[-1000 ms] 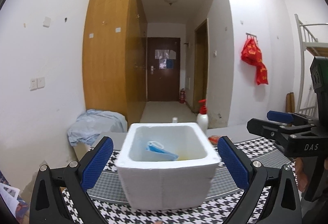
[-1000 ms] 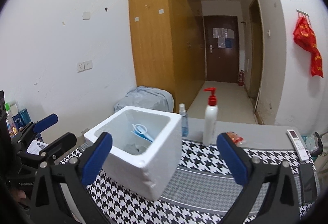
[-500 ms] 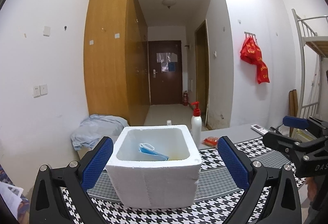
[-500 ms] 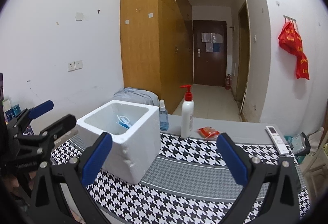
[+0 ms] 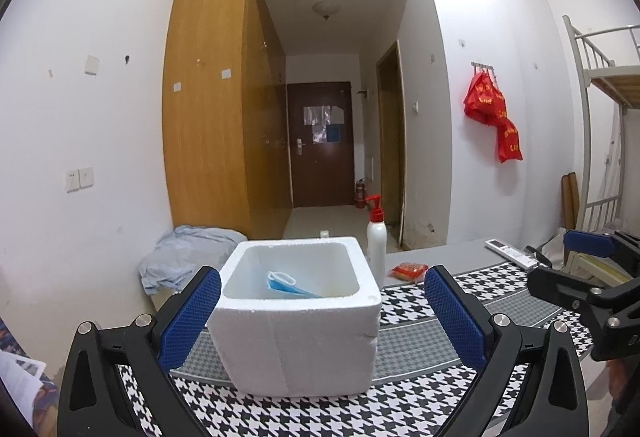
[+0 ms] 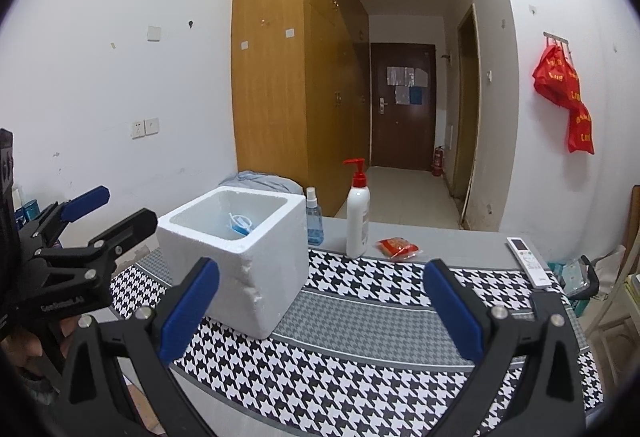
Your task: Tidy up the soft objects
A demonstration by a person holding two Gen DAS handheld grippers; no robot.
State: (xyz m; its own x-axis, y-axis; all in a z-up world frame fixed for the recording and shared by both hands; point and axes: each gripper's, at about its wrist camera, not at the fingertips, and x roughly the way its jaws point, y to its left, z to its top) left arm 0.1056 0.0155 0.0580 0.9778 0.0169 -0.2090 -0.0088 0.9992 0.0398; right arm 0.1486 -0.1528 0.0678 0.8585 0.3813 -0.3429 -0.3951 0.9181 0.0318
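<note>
A white foam box stands on the houndstooth cloth, and a blue face mask lies inside it against the near wall. My left gripper is open and holds nothing, a short way back from the box's near side. The right gripper is open too, over the cloth to the right of the box, where the mask shows again. A small red packet lies on the grey table behind the cloth. Each gripper shows at the edge of the other's view, the right and the left.
A white pump bottle with a red top and a small blue spray bottle stand just behind the box. A white remote lies at the table's right edge. A bundle of pale blue cloth sits beyond the table on the left.
Both grippers have drawn back from the box, which now looks smaller and farther off. The right gripper has also swung to the right. Both stayed open and empty.
</note>
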